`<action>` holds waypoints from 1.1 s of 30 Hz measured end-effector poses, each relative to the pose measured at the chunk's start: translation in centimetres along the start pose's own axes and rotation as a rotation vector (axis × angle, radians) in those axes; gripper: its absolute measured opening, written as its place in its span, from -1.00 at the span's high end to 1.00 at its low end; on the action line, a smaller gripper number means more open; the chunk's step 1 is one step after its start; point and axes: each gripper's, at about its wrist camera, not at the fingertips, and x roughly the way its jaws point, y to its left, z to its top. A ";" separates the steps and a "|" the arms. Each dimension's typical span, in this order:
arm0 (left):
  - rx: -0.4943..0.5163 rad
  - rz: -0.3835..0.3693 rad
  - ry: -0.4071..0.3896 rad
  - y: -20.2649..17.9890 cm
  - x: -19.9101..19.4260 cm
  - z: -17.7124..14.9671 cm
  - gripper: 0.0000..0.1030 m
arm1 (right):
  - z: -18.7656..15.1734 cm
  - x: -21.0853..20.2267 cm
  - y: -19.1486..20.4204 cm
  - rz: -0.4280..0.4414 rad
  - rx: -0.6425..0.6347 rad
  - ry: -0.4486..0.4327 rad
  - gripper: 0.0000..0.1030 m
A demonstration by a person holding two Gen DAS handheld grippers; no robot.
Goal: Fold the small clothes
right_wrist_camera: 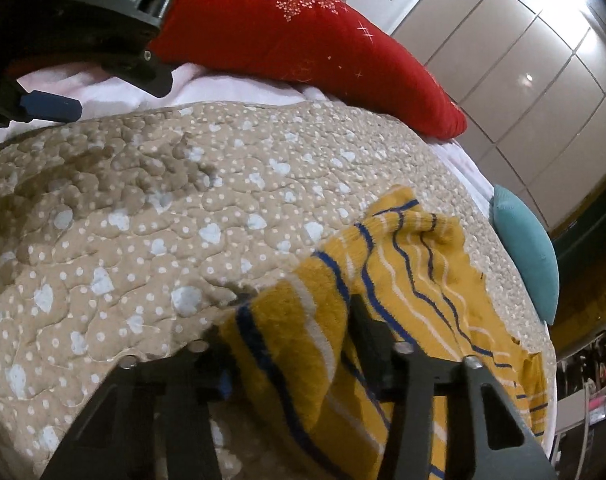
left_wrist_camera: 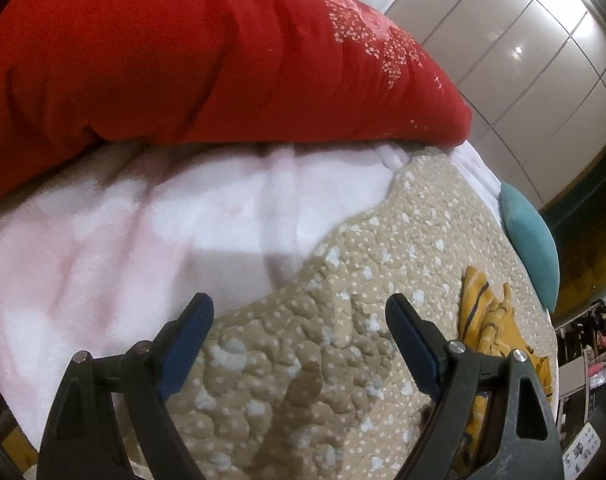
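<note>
The folding is barely under way, judging by how things lie. The yellow striped garment (right_wrist_camera: 403, 280) lies crumpled on the quilted beige bedspread (right_wrist_camera: 143, 220), in the lower right of the right wrist view, with no neat edge or flat layer to be seen; in the left wrist view it shows as a small rumpled heap at the right edge, beside the teal cushion (left_wrist_camera: 531, 240). The right tool (right_wrist_camera: 291, 344) sits at the bottom centre of its own view with a bunch of the yellow cloth rising between its two fingers, so it appears to be clamped on the garment, though the fingertips are partly buried in the fabric. The left tool (left_wrist_camera: 299, 340) hangs over bare bedspread at the bottom of its view, its fingers wide apart and holding nothing, near the pink fleece blanket (left_wrist_camera: 123, 240) that lies under the red quilt (left_wrist_camera: 183, 48). Left to do, as I judge it: spreading the garment flat, bringing the free tool to a second edge, and making every fold.
</note>
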 end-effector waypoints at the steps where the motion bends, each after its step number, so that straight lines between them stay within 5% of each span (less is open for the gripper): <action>1: 0.002 -0.008 0.001 -0.1 0.0 0.0 -0.69 | -0.1 -0.1 0.0 -0.007 0.004 -0.001 0.29; 9: 0.001 -0.017 -0.004 -0.8 0.3 -0.2 -0.69 | -0.4 -1.6 -2.3 0.027 0.131 -0.038 0.73; 15: 0.053 -0.036 -0.038 -3.1 -0.4 -1.4 -0.69 | -1.6 -5.8 -11.9 0.084 0.443 -0.127 0.79; 18: 0.123 -0.076 -0.046 -5.4 -0.8 -2.9 -0.69 | -5.7 -8.7 -19.4 0.064 0.667 -0.177 0.80; 22: 0.231 -0.180 0.010 -9.7 -0.8 -5.8 -0.69 | -16.4 -11.9 -28.3 -0.008 0.988 -0.196 0.79; 27: 0.455 -0.284 0.081 -17.6 -1.0 -10.5 -0.69 | -26.6 -11.8 -29.6 -0.032 1.134 -0.087 0.79; 33: 0.632 -0.329 0.187 -24.4 -1.3 -15.8 -0.69 | -29.4 -10.5 -28.5 0.061 1.160 -0.089 0.79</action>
